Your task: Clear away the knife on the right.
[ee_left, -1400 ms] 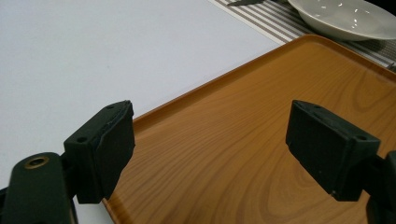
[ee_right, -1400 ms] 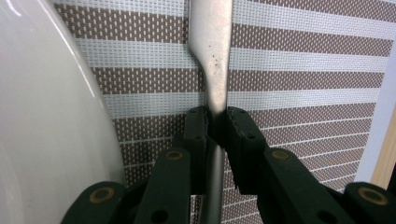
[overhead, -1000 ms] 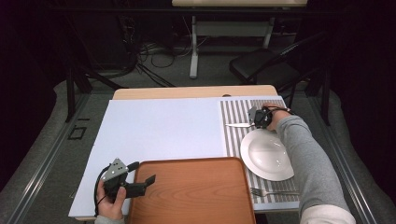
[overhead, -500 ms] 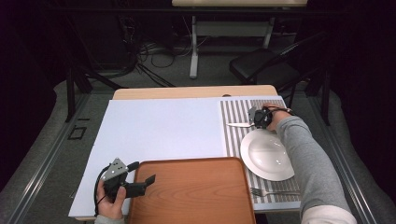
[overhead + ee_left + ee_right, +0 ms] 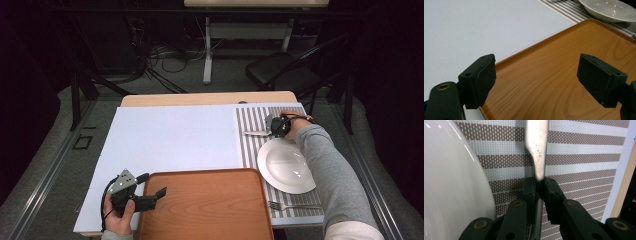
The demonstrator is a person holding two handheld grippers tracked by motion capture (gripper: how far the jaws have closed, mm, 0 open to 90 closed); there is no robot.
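Right tool (image 5: 539,185): black ribbed jaws clamped on flat, dull-metal utensil handle (image 5: 537,147), above striped woven placemat (image 5: 584,157), just beside glossy white plate (image 5: 449,182). Left tool (image 5: 536,82): open over wood-grain tray (image 5: 549,75). Unchanged from earlier frames.

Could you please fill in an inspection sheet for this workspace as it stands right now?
Surface: white table top with a striped brown-and-white placemat at its right.
Job's things: silver metal utensil lying on the placemat, beside the white ceramic plate.
Clutter: wood-grain brown tray; silver fork.
Grippers: right gripper shut on the utensil's handle; left gripper open over the tray.
Cables: tangle on the floor.
Surroundings: black chair; dark room.
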